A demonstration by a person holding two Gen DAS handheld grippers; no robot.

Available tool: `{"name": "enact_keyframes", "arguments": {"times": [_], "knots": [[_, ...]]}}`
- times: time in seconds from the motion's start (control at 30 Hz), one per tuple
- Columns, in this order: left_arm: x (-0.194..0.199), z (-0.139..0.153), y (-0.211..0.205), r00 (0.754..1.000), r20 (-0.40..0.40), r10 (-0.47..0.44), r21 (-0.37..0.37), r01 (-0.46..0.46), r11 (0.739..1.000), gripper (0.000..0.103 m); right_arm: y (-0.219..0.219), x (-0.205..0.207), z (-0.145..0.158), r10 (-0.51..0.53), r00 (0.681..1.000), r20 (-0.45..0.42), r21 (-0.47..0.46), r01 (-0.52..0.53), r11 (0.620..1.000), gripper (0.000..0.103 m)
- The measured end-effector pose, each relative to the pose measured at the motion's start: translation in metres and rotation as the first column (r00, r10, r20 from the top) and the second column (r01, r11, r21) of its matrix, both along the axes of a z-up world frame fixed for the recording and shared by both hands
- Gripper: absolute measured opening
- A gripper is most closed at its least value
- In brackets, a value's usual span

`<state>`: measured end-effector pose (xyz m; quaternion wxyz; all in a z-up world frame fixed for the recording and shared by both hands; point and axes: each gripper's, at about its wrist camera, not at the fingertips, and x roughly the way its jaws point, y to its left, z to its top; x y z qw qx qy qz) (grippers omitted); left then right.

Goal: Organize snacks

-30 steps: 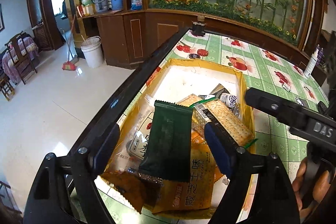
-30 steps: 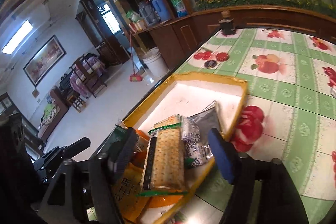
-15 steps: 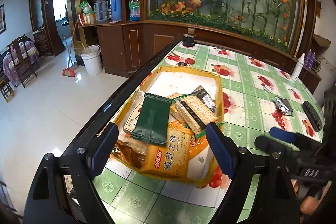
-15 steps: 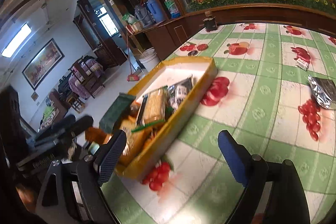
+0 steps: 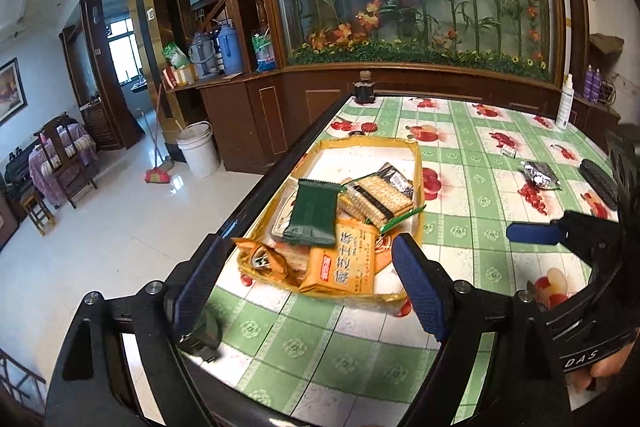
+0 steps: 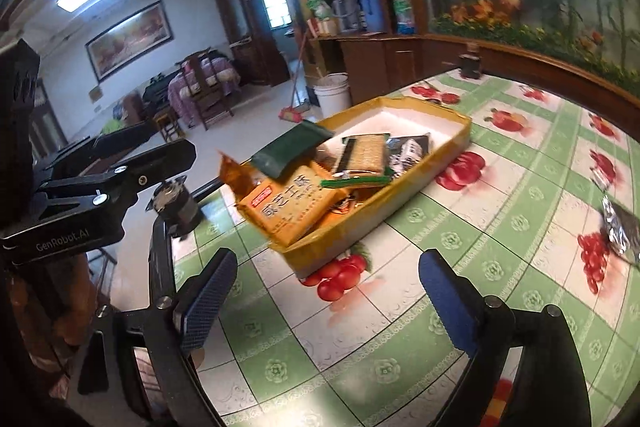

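Having drawn back from the yellow tray [image 5: 418, 163] of snacks [image 5: 354, 259], left gripper [image 5: 308, 287] stands apart, empty; right gripper [image 6: 332, 303] opening, empty; sorting appears done.

A shallow yellow tray [image 5: 416, 163] is sitting near the table's left edge, holding a heap of snacks: a dark green packet [image 5: 314, 213] is lying tilted on top, a cracker pack [image 5: 378, 197] is resting to its right, and an orange packet [image 5: 352, 261] is overhanging the near rim.
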<state>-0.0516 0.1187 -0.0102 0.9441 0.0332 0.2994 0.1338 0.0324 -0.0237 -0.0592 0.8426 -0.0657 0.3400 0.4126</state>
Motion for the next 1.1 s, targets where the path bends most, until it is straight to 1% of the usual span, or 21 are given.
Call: {"name": "enact_keyframes", "arguments": {"times": [0.1,0.17,0.47,0.63,0.8,0.93,1.03,1.1], "knots": [[-0.005,0.001,-0.002,1.0,0.004,0.007,0.024,-0.007,1.0,0.086,0.007,-0.001,0.005,0.029,1.0,0.009,-0.004,-0.029,1.0,0.093],[-0.011,0.002,-0.002,1.0,0.007,0.006,0.027,-0.006,1.0,0.086,0.01,0.001,0.009,0.036,0.999,0.017,-0.012,-0.036,0.999,0.093],[-0.018,0.005,0.002,1.0,0.015,-0.006,0.004,0.006,1.0,0.086,0.022,0.005,0.023,0.076,0.994,0.074,-0.076,-0.07,0.995,0.093],[-0.024,0.007,0.007,0.999,0.029,-0.016,-0.029,0.017,0.999,0.086,0.03,0.005,0.03,0.114,0.989,0.099,-0.096,-0.104,0.99,0.093],[-0.028,0.009,0.012,0.999,0.049,0.004,-0.021,-0.003,1.0,0.086,0.037,0.004,0.032,0.132,0.984,0.121,-0.124,-0.117,0.985,0.093],[-0.031,0.011,0.014,0.997,0.079,0.02,-0.013,-0.019,1.0,0.086,0.039,0.003,0.034,0.146,0.98,0.133,-0.126,-0.129,0.983,0.093],[-0.033,0.012,0.011,0.996,0.091,0.013,0.004,-0.014,1.0,0.086,0.04,0.003,0.033,0.15,0.98,0.129,-0.124,-0.134,0.983,0.093],[-0.033,0.014,0.01,0.996,0.089,-0.002,-0.006,0.002,1.0,0.086,0.041,0.004,0.033,0.153,0.98,0.125,-0.123,-0.138,0.983,0.093]]}}
